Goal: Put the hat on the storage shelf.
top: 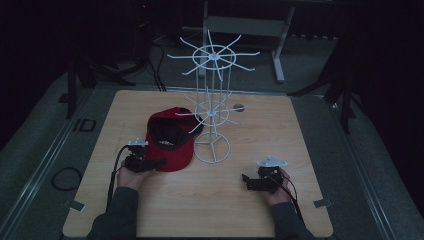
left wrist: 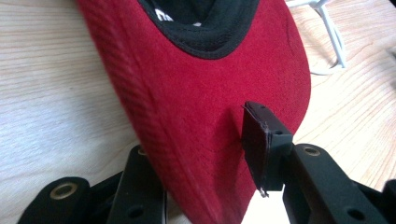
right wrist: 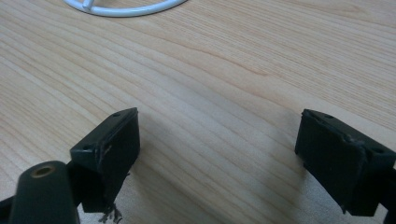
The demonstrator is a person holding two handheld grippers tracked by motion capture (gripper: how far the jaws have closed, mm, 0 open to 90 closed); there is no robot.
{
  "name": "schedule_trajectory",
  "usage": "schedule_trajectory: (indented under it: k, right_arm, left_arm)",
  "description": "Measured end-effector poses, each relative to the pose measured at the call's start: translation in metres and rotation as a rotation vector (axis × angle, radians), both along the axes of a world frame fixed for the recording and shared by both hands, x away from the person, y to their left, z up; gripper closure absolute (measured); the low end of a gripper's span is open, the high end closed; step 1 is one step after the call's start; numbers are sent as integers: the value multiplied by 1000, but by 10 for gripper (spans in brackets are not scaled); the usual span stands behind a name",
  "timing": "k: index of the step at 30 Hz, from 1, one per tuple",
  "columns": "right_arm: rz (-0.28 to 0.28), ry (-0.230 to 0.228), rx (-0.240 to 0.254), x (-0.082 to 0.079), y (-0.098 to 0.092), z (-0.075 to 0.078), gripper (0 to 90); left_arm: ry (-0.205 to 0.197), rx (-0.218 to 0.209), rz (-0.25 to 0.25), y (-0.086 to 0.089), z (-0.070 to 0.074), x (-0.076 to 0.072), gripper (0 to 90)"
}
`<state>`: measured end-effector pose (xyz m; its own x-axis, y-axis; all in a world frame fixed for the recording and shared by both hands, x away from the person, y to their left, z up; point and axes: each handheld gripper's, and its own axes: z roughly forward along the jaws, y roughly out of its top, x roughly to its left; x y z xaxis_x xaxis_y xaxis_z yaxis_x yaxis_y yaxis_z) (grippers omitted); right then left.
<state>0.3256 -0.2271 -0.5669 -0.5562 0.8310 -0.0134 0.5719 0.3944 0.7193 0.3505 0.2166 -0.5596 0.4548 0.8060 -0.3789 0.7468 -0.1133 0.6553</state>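
As the brim is taken between the jaws: a red cap (top: pixel 170 142) is worked at the left of a wooden table (top: pixel 210 205).
Key relation: the cap is found straight ahead of the left tongs (top: pixel 150 163), its brim already between the jaws; the right tongs (top: pixel 248 181) are kept well apart from it, past the rack's base ring.
Nearer hand: the left.
Long axis: the cap is laid from the brim, at the near edge, back towards the white wire rack (top: pixel 214 107), whose lower prongs are reached by the crown.
Left tongs: the brim edge is straddled, one pad set on the red top face, the other hidden beneath; a pinch is judged.
Right tongs: spread wide, nothing held, bare wood between the jaws.
Cap's look: red cloth with a ribbed weave, black lining, opening turned up.
Coming move, as judged: the cap is to be lifted by the brim towards a prong.
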Motion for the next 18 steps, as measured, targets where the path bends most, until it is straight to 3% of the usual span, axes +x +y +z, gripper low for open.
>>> schedule_trajectory:
  k: [5,13,18]
  right_arm:
    - [0,0,0,0,0,0,137]
    - [0,-1,1,0,0,0,137]
    - [0,-1,1,0,0,0,137]
  left_arm:
    - [10,-6,-43,-5,0,0,652]
    - [58,-84,-117,-11,1,-9,746]
    - [70,-87,-130,-11,4,-17,775]
